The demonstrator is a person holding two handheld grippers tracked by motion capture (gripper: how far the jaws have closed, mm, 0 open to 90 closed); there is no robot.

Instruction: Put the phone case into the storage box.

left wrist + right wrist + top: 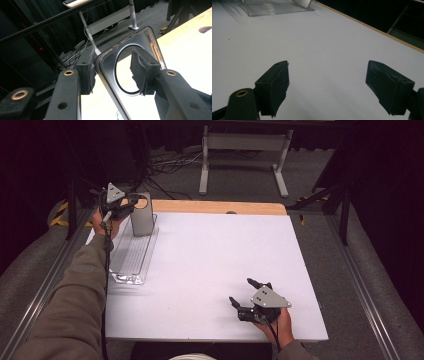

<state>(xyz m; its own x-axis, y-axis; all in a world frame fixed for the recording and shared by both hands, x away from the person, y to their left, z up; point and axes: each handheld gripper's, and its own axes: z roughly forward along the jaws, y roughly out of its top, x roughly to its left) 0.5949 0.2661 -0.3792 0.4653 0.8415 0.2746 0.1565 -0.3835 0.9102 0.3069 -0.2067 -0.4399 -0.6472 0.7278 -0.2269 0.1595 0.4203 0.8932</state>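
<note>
Beyond my jaws the white tabletop [215, 265] ends in a wooden edge [220, 207]; past it, grey carpet [250, 175], tangled cables [167, 167], a white stand [245, 142], black curtains [45, 165].

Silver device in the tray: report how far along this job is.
Done: the silver device stands upright at the far end of the clear tray. In hand: the left gripper straddles it, pads apparently not clamping. Left: draw that gripper clear. The right gripper rests open on the white table, holding nothing.
</note>
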